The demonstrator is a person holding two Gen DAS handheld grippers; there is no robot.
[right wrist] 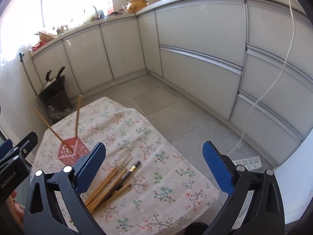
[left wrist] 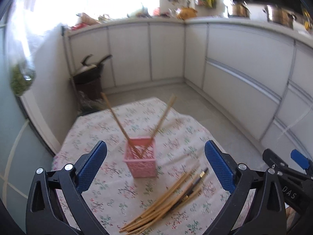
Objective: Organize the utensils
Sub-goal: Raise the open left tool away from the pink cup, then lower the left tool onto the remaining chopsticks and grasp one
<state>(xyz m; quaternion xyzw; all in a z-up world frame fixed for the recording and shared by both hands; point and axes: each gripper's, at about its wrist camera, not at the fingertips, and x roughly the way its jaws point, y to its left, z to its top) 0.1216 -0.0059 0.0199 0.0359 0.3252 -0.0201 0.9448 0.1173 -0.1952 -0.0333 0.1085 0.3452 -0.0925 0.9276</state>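
A small pink lattice basket (left wrist: 140, 159) (right wrist: 71, 150) stands on a floral tablecloth (left wrist: 109, 135) (right wrist: 156, 156). Two bamboo chopsticks (left wrist: 117, 123) (right wrist: 77, 121) lean out of it in a V. A loose pile of bamboo and dark chopsticks (left wrist: 166, 201) (right wrist: 113, 184) lies on the cloth nearer to me. My left gripper (left wrist: 155, 165) is open, the basket between and beyond its blue pads, nothing held. My right gripper (right wrist: 154, 167) is open above the cloth, with the pile by its left finger (right wrist: 90, 168), nothing held. Each gripper shows at the edge of the other's view.
White kitchen cabinets (right wrist: 195, 49) run along the back and right, with a cluttered counter on top. A dark bin with a pan on it (right wrist: 53, 92) stands at the far left of the table. A white cable (right wrist: 273, 90) hangs down to a power strip (right wrist: 248, 162) on the tiled floor.
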